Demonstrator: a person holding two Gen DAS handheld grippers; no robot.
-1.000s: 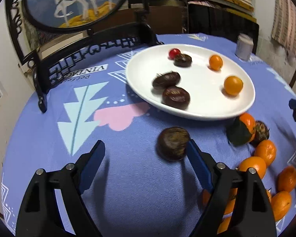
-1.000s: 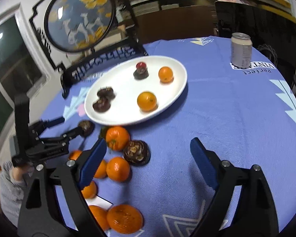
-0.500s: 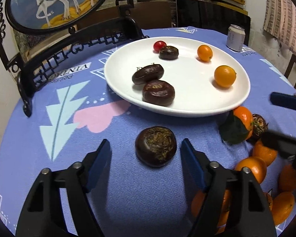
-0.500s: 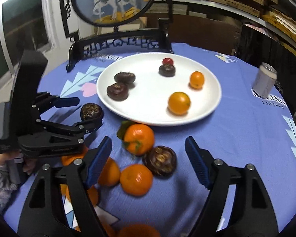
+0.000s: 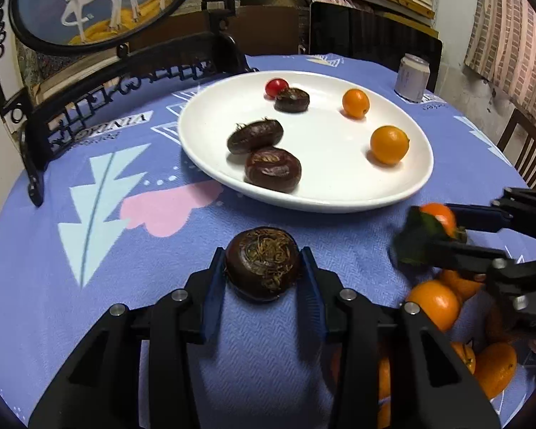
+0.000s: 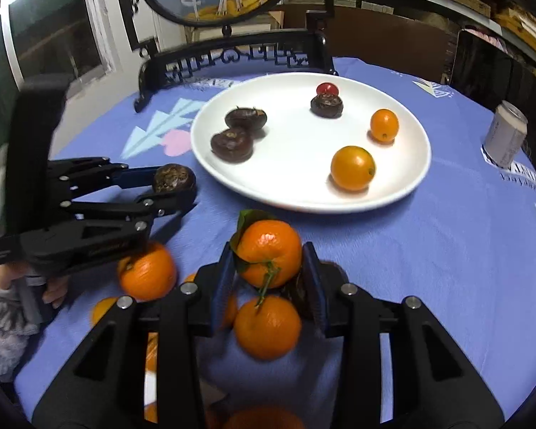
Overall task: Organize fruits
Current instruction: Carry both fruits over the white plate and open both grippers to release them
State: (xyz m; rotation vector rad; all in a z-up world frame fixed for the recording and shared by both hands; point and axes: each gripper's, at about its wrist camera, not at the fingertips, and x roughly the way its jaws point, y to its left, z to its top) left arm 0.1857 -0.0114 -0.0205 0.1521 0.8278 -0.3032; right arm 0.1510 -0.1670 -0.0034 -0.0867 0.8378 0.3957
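A dark brown water chestnut (image 5: 262, 268) lies on the blue cloth just short of the white plate (image 5: 339, 202). My left gripper (image 5: 262, 255) has its jaws closing on it, and both blue pads touch its sides. A leafy tangerine (image 6: 269, 254) sits between the pads of my right gripper (image 6: 268, 252), whose jaws close against it. From the right wrist view the left gripper (image 6: 177, 189) and its chestnut (image 6: 173, 178) show at the left. The plate (image 6: 416, 175) holds three chestnuts, a red cherry tomato and two small oranges.
Several loose tangerines (image 6: 146, 275) and another chestnut lie around the right gripper. A black carved stand with a round painted screen (image 5: 125, 82) rises behind the plate. A drinks can (image 5: 412, 78) stands at the far right. A hand (image 6: 50, 289) holds the left gripper.
Both grippers went from wide open to closed. The left closed on the chestnut in place. The right swung over to the leafy tangerine and closed on it.
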